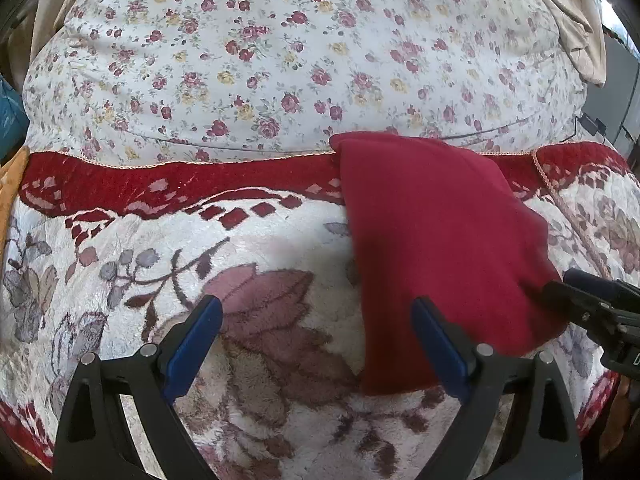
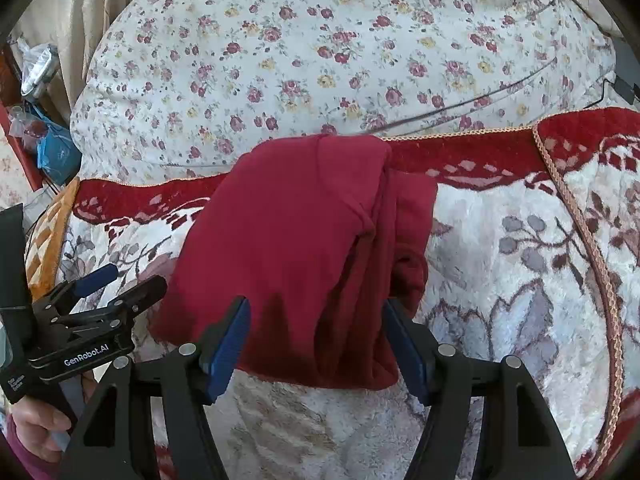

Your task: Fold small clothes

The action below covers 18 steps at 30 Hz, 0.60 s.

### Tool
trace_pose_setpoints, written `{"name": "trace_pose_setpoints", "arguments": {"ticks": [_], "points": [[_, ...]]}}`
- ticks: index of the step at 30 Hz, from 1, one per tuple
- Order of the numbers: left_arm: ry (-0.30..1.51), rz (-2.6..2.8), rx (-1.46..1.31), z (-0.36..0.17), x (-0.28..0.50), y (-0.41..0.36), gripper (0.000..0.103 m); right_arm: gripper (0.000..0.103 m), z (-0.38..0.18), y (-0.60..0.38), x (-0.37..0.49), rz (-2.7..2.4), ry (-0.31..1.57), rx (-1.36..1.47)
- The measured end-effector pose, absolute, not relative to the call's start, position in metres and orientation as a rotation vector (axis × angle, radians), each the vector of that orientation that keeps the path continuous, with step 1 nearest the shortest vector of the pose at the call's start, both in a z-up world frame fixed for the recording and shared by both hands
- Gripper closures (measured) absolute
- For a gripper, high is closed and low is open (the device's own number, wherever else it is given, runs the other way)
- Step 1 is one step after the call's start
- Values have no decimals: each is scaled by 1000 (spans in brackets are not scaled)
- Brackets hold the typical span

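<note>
Here the folded red garment (image 2: 304, 248) is lying on the floral blanket (image 2: 500, 240), soft and limp; pinching its thick folded edge seems best. Both grippers, left (image 1: 316, 328) and right (image 2: 316, 332), are standing wide, holding nothing.

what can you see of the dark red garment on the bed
The dark red garment is soft, fleece-like cloth, folded into a compact bundle with stacked layers showing along one edge. It lies flat on the plush floral blanket, its far end reaching onto the flowered quilt. The right gripper stands open over its near edge, pads not pressing it.
</note>
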<state>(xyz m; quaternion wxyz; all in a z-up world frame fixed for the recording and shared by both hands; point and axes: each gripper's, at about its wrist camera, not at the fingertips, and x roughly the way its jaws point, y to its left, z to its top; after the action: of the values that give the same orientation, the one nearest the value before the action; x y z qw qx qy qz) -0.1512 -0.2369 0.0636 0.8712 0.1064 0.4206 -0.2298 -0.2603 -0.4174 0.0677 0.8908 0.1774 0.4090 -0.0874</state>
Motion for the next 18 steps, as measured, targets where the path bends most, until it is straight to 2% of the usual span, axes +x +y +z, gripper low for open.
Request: {"name": "trace_pose_setpoints", "arguments": {"ticks": [18], "points": [[885, -474, 227, 60, -149, -238, 9, 30, 64, -420, -260, -174, 849, 381]]}}
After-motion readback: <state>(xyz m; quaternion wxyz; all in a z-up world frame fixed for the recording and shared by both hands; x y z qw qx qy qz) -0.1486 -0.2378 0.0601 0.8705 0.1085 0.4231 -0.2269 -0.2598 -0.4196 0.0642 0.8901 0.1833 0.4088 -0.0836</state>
